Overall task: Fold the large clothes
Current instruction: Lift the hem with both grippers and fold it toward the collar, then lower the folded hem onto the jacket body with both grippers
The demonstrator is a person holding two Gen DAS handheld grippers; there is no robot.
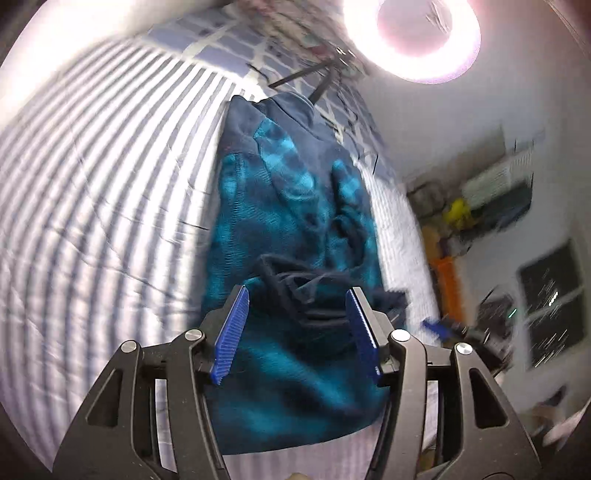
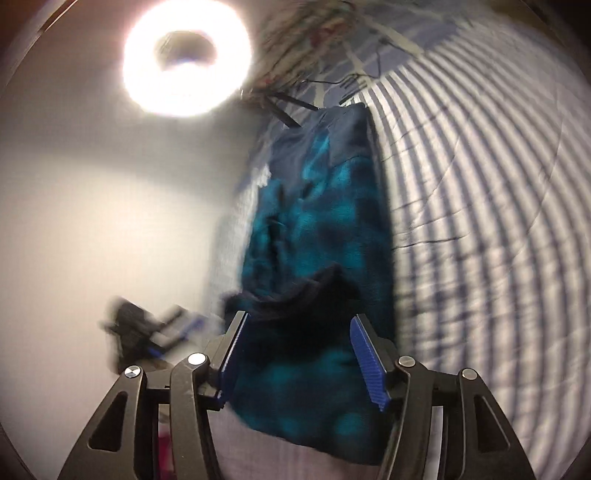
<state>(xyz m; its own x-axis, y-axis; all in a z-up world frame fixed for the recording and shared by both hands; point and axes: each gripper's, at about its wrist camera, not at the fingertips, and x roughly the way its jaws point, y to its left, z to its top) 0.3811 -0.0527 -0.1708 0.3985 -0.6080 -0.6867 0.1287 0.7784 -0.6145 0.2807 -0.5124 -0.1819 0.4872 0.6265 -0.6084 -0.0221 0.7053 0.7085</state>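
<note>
A blue and teal tie-dye hoodie (image 1: 291,206) lies folded into a long narrow strip on a striped bedsheet (image 1: 96,192). Its dark hood and drawstrings (image 1: 303,291) are bunched at the near end. My left gripper (image 1: 297,295) is open, its blue pads on either side of the hood just above the cloth. In the right wrist view the same hoodie (image 2: 317,229) shows lengthwise, and my right gripper (image 2: 299,321) is open over its dark near end (image 2: 295,295). Neither gripper holds cloth. Both views are motion-blurred.
A bright ring light (image 1: 413,33) stands at the far end of the bed; it also shows in the right wrist view (image 2: 186,55). A checked pillow (image 1: 236,48) lies beyond the hoodie. Cluttered shelves (image 1: 480,192) and a dark window (image 1: 554,299) are on the right.
</note>
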